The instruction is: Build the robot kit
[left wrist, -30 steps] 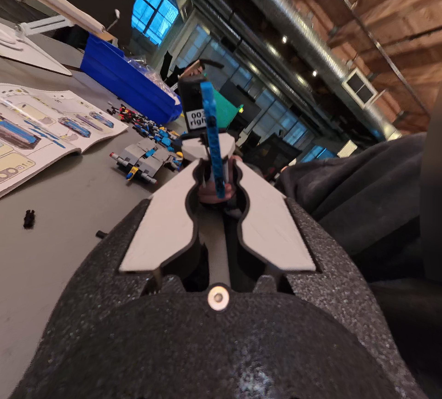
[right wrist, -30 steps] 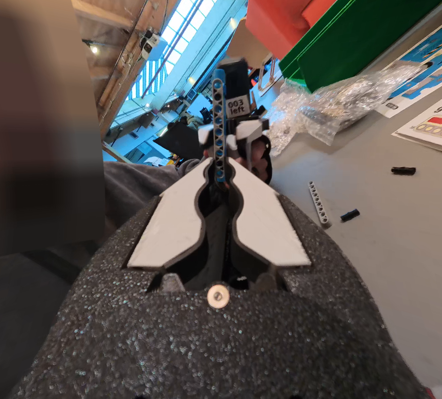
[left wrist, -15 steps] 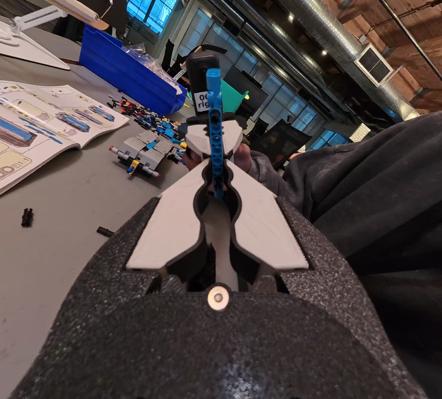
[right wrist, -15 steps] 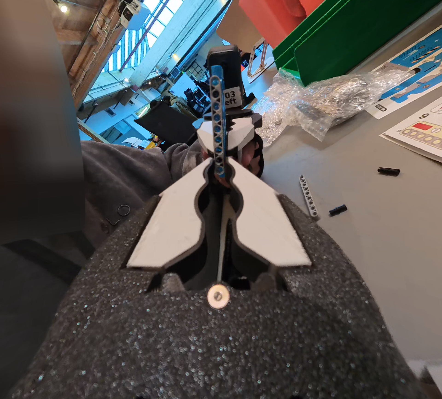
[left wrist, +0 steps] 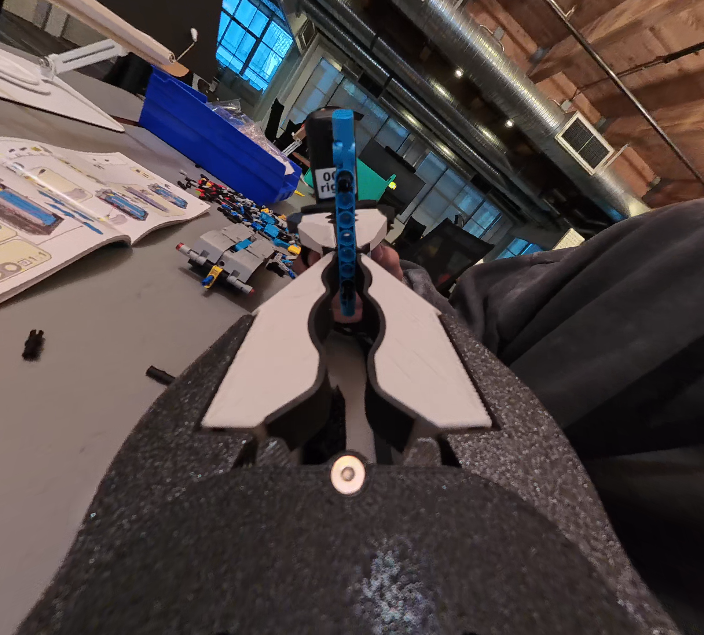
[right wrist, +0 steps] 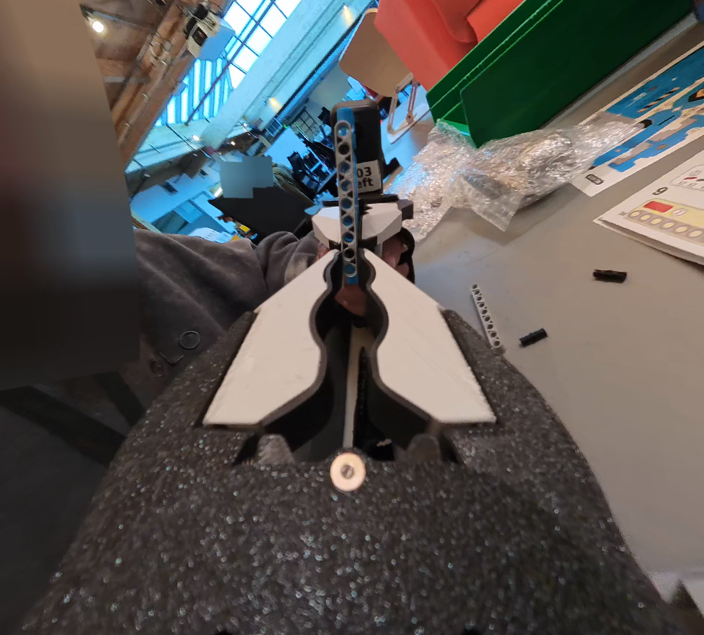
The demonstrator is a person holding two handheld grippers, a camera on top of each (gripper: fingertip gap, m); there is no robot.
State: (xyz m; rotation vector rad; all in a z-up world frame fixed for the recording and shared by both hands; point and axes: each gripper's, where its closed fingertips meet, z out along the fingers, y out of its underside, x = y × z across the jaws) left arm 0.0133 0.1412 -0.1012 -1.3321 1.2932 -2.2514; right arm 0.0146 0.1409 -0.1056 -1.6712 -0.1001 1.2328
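At frame centre, left tongs (left wrist: 346, 276) and right tongs (right wrist: 349, 266) both clenched one stacked blue-and-grey beam (left wrist: 344, 213); uneven pull risked separating it.

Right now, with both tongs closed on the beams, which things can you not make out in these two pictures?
Left wrist view: the blue beam in the left tongs covers the grey beam entirely.
Left wrist view: the pile of small parts is too small to sort.
Right wrist view: crumpled film hides what the plastic bag holds.
Right wrist view: the green bin shows its wall, not its inside.
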